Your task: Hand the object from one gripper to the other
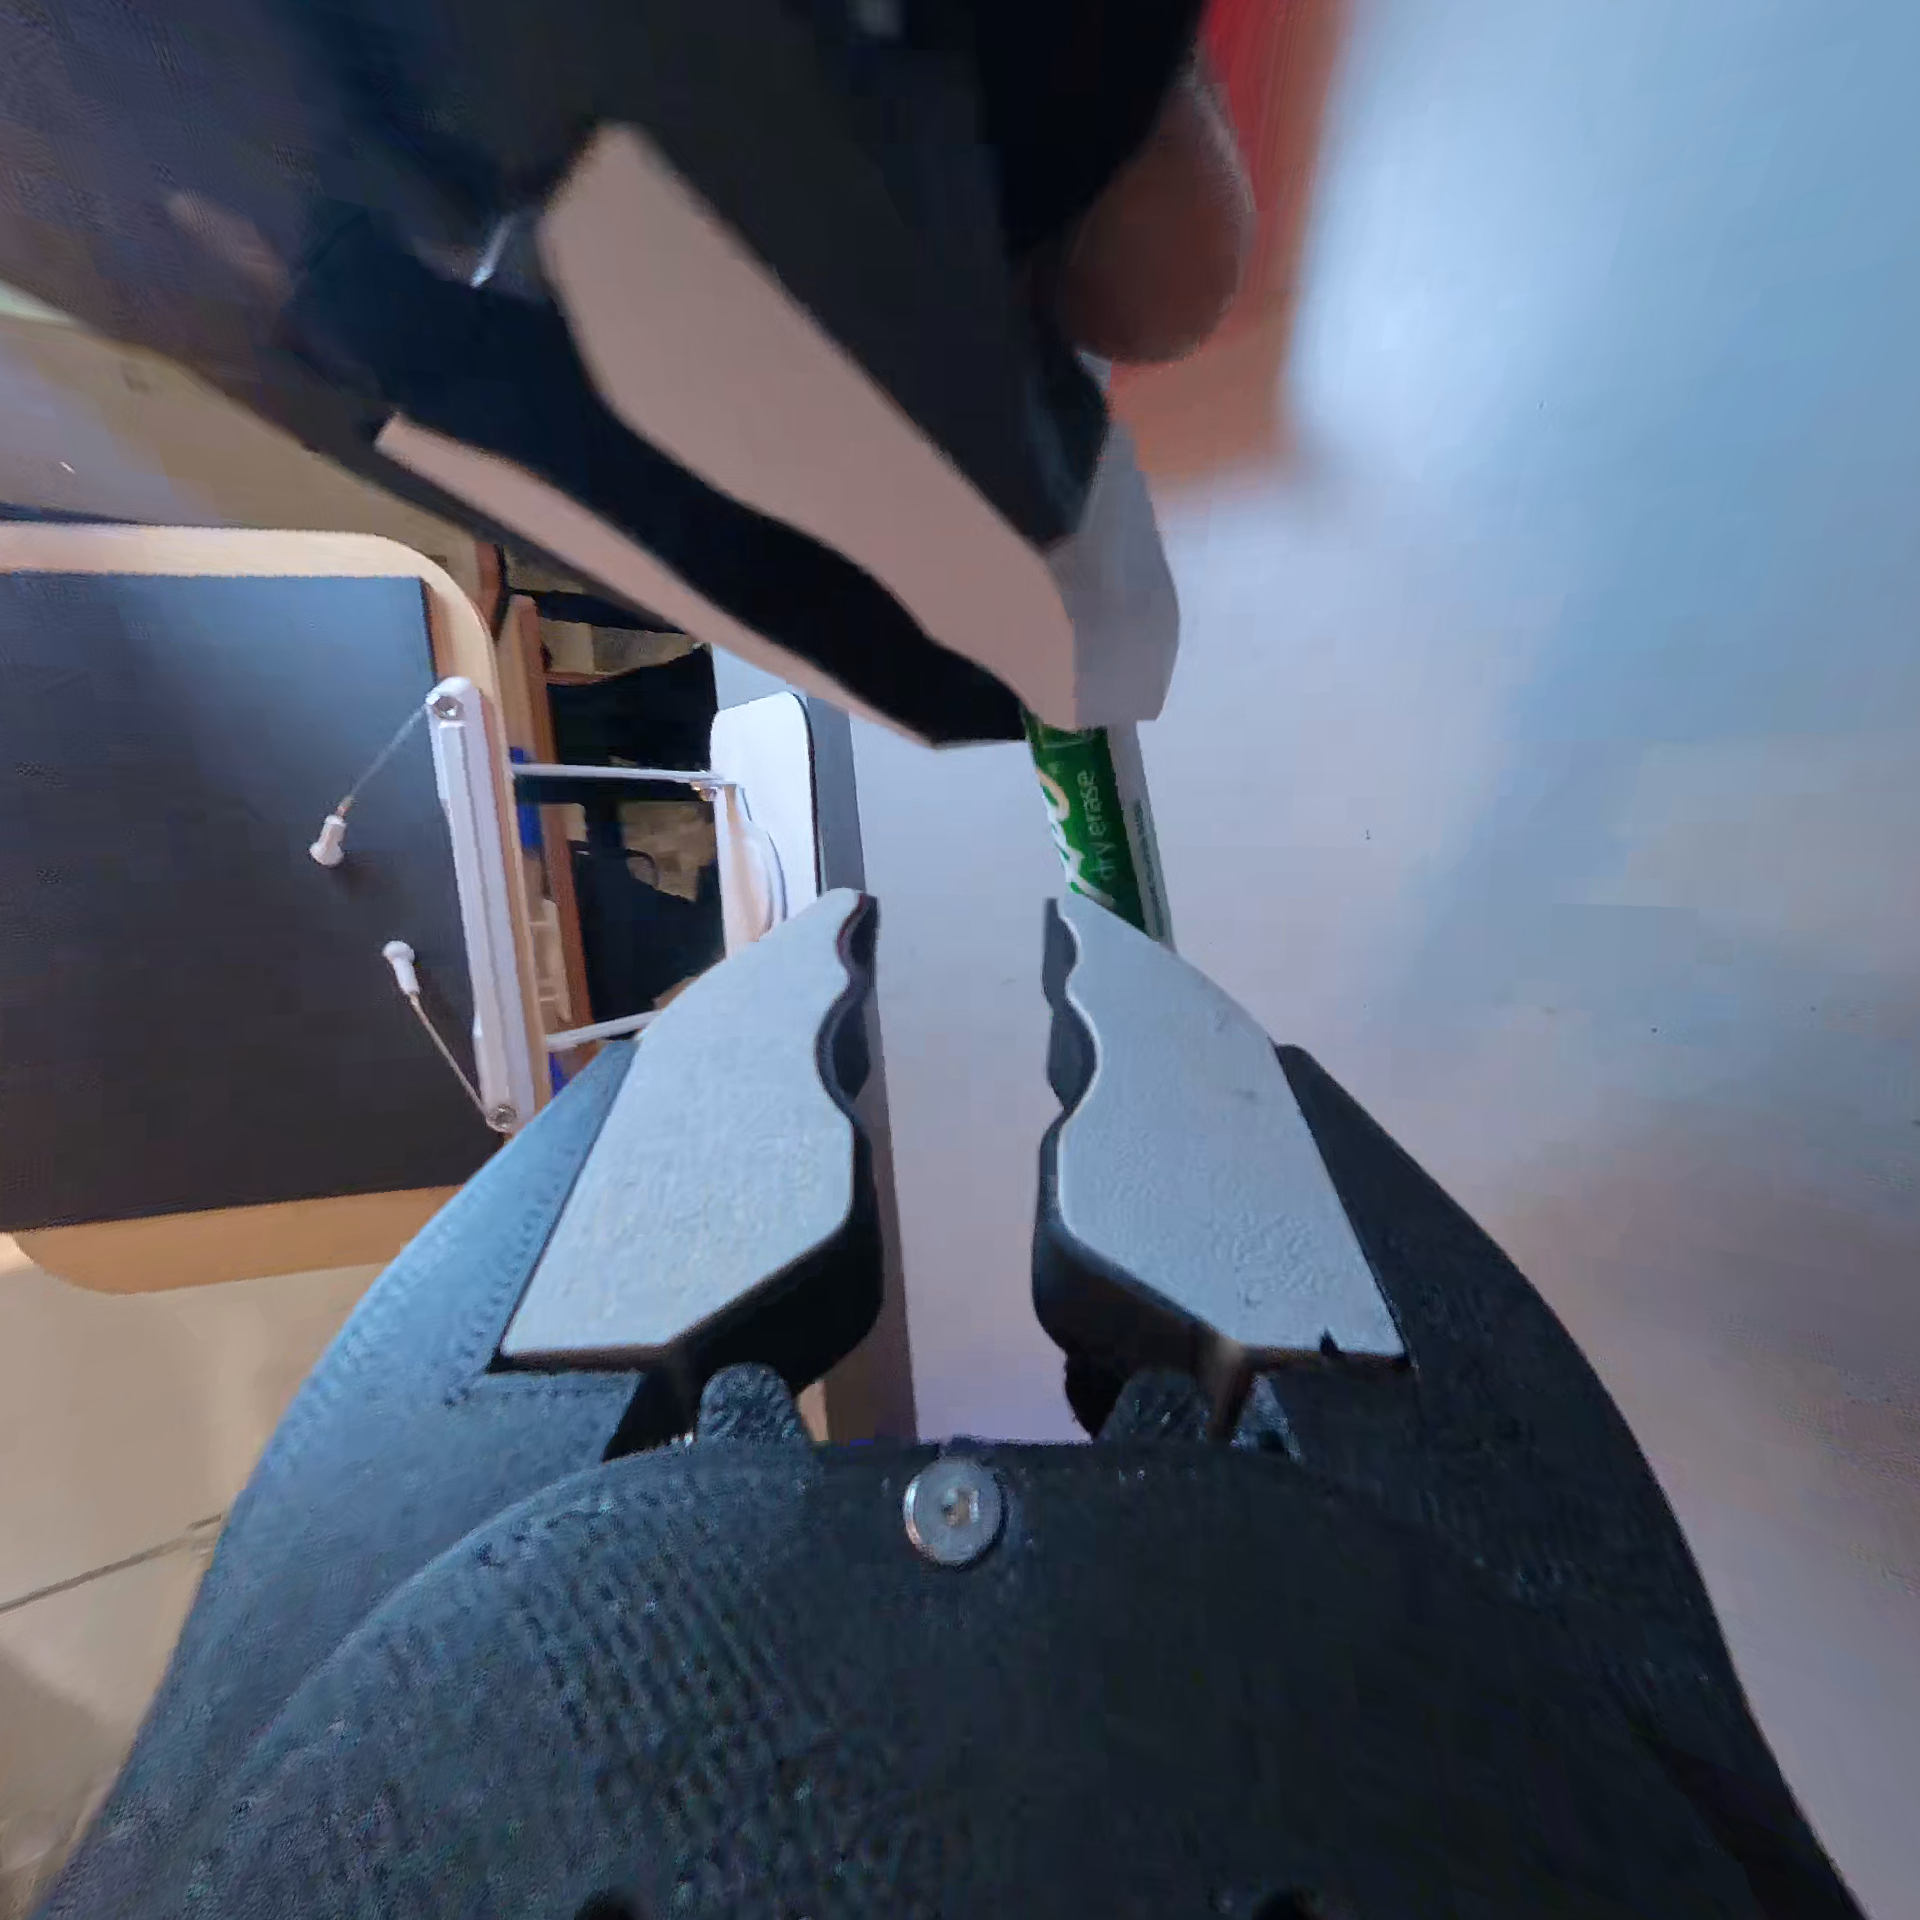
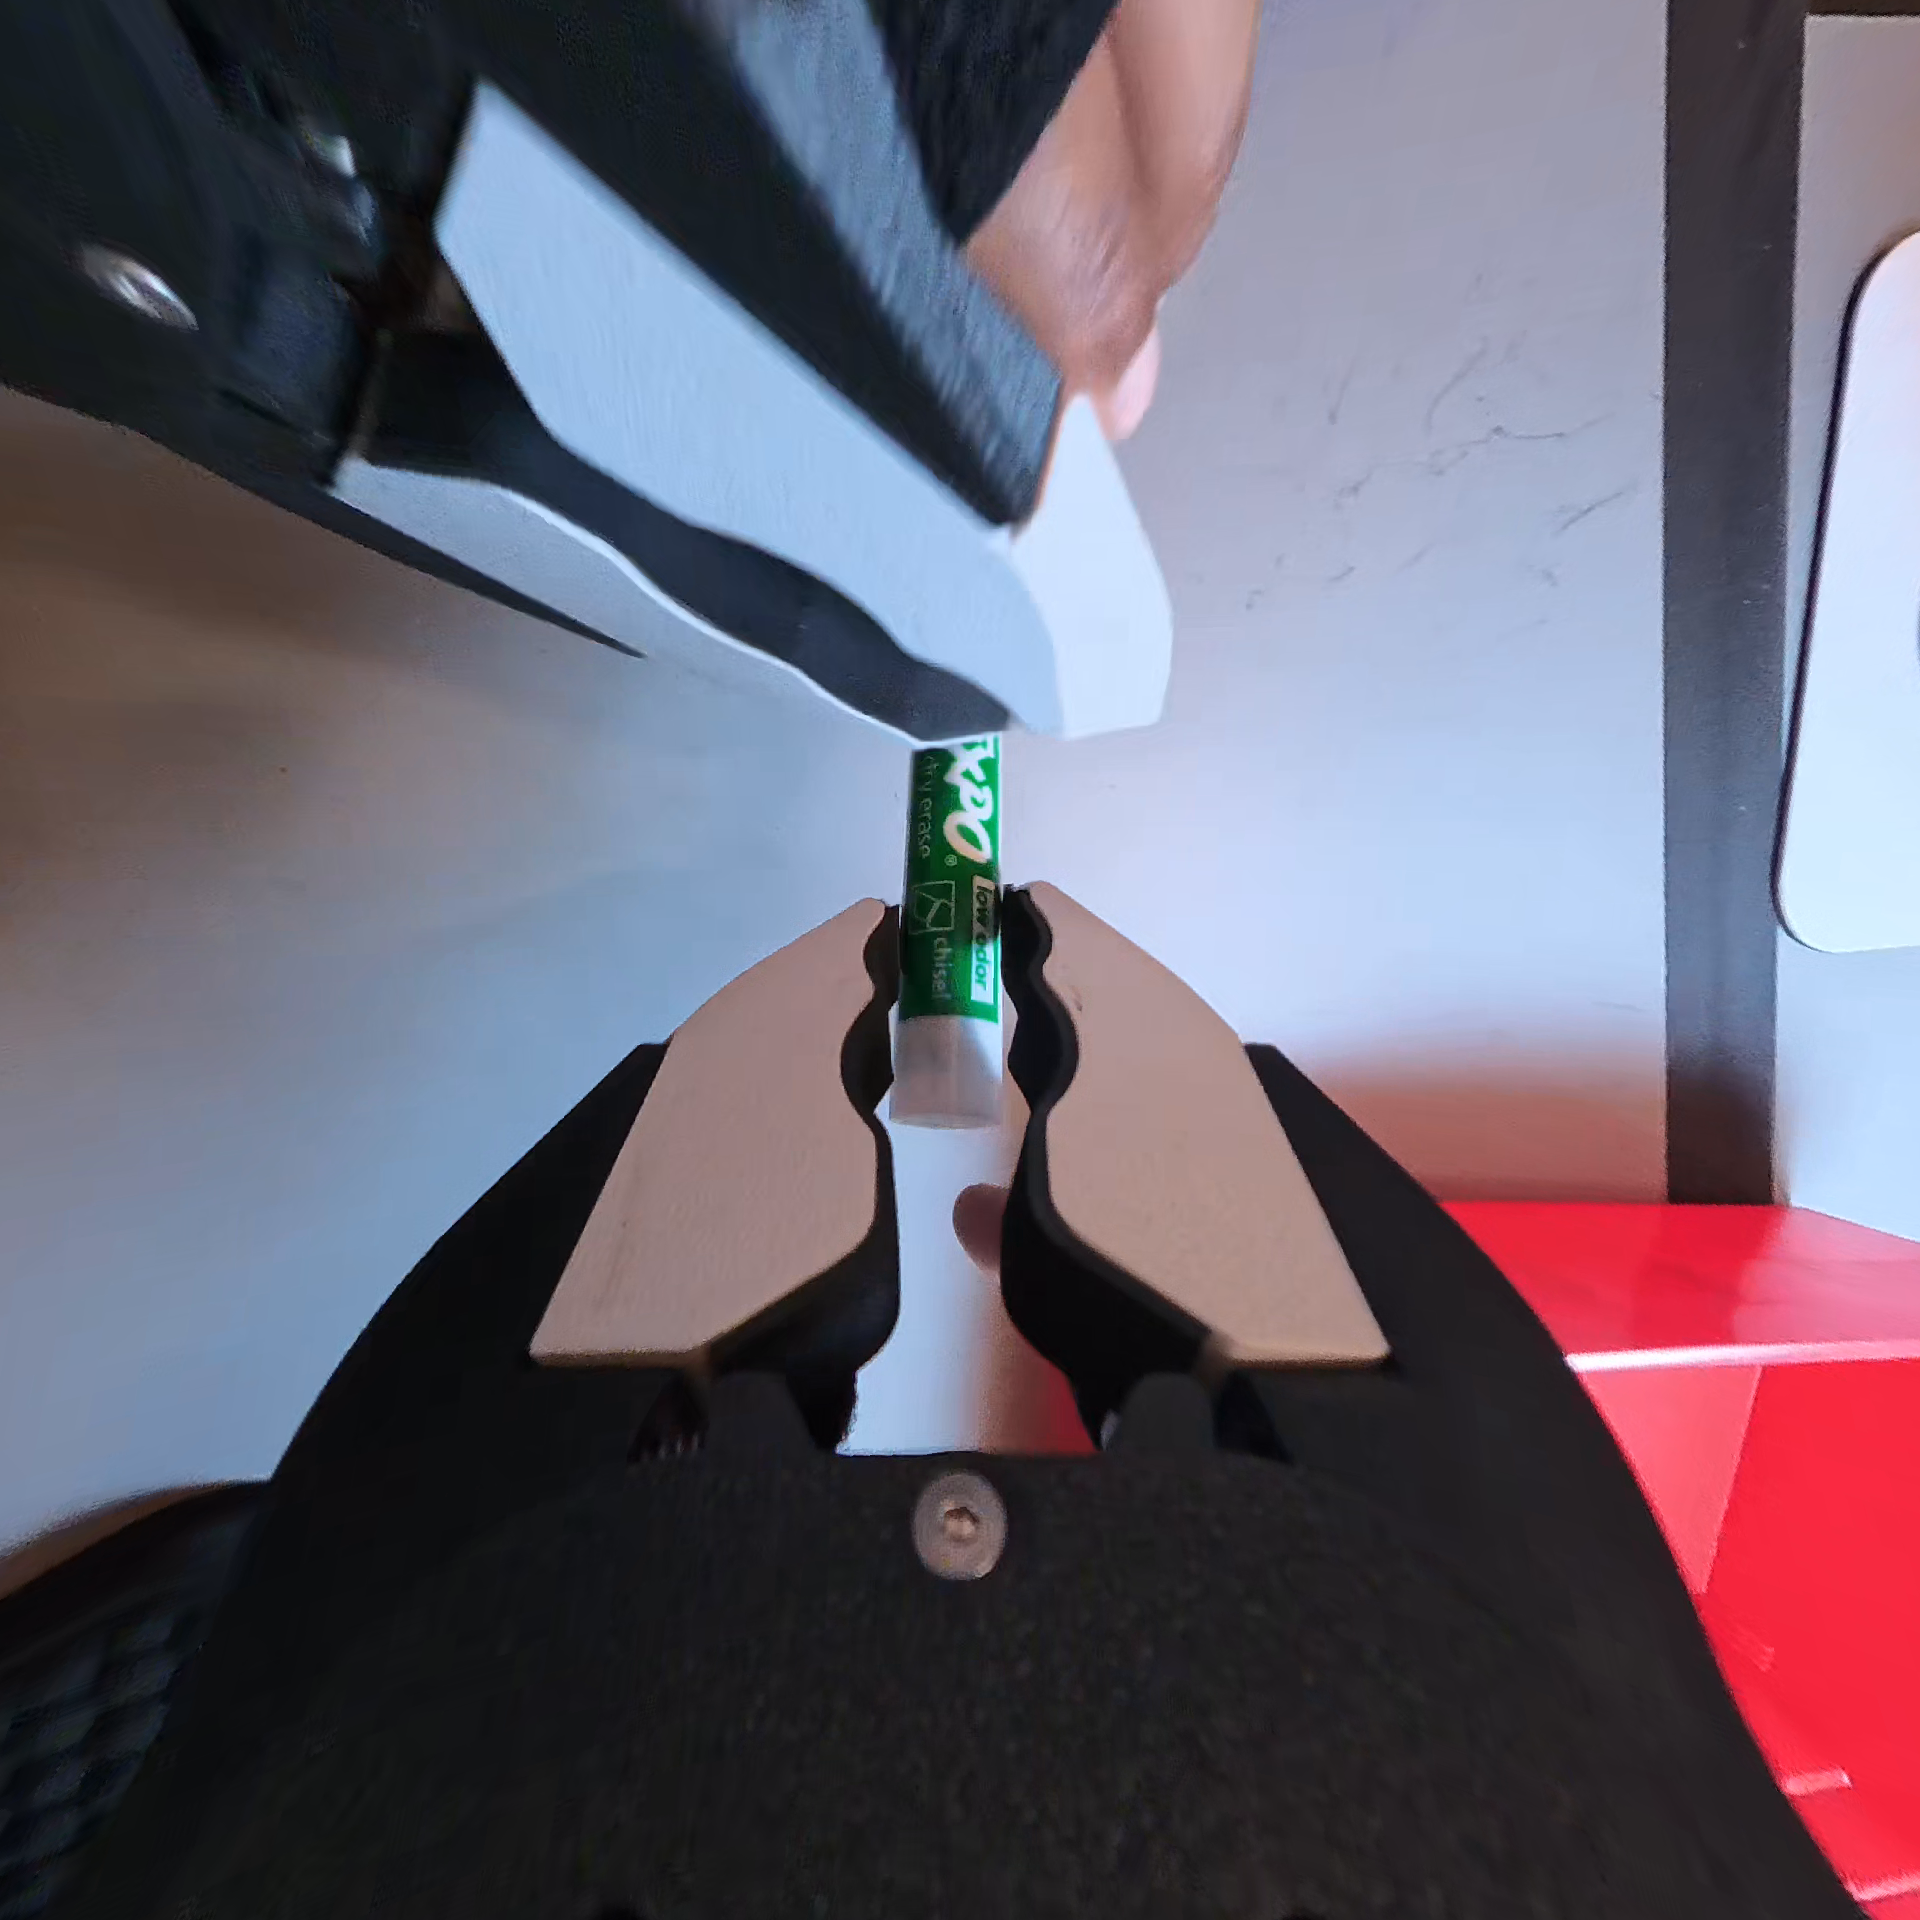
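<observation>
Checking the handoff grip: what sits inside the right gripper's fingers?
The green marker, white end nearest the camera, clamped in the right gripper. Its far end is hidden behind the left gripper.

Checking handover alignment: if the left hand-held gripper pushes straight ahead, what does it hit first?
Probably the green-and-white marker pen, held by the right hand-held gripper: it crosses just beyond the right fingertip of the left hand-held gripper, outside its open gap. The gap faces only a pale surface; depth unclear.

- Your right gripper (image 2: 951,904) clamps a green dry-erase marker (image 2: 948,940) between its fingertips.
- Your left gripper (image 2: 997,717) covers the marker's far end; grip unclear.
</observation>
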{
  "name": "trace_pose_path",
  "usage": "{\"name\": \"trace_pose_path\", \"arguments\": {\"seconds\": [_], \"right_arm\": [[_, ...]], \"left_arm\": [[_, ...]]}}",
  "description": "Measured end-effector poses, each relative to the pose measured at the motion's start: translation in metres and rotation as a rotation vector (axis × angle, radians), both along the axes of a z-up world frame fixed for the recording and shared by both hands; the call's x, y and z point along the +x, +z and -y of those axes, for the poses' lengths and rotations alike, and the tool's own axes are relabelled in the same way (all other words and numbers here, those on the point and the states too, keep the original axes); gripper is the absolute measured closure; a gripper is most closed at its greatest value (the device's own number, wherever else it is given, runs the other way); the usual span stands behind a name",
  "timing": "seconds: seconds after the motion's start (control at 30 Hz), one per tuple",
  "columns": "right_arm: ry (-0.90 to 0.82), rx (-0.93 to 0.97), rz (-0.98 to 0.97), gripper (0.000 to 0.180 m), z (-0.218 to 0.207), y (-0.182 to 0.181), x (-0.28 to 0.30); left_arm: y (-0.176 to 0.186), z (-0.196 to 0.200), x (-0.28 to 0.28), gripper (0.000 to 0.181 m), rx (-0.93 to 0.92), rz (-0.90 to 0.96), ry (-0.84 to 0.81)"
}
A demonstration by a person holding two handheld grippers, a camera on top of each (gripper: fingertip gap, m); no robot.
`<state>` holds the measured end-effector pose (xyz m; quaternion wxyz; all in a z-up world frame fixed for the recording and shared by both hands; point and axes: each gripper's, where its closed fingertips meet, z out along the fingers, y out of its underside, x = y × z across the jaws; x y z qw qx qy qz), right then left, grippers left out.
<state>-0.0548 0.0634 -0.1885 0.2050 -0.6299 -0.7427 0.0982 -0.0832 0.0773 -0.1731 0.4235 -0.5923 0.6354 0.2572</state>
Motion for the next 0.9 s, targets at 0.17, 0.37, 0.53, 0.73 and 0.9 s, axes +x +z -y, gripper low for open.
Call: {"name": "trace_pose_path", "arguments": {"seconds": [0.17, 0.37, 0.53, 0.73, 0.9], "right_arm": [[0.025, -0.062, -0.067, 0.161, 0.006, 0.013, -0.007], [0.048, -0.103, -0.116, 0.161, 0.010, 0.022, -0.008], [0.024, -0.109, -0.113, 0.161, 0.004, 0.015, -0.001], [0.006, -0.146, -0.118, 0.161, -0.001, 0.010, 0.004], [0.020, -0.175, -0.170, 0.161, 0.004, 0.020, -0.001]], "left_arm": [[0.006, 0.001, 0.006, 0.181, 0.062, 0.001, -0.042], [0.014, -0.001, 0.004, 0.181, 0.064, 0.079, -0.054], [0.021, 0.004, 0.000, 0.168, 0.031, 0.146, -0.101], [0.013, 0.020, 0.005, 0.140, -0.131, 0.207, -0.147], [-0.002, 0.025, 0.013, 0.137, -0.269, 0.283, -0.148]]}}
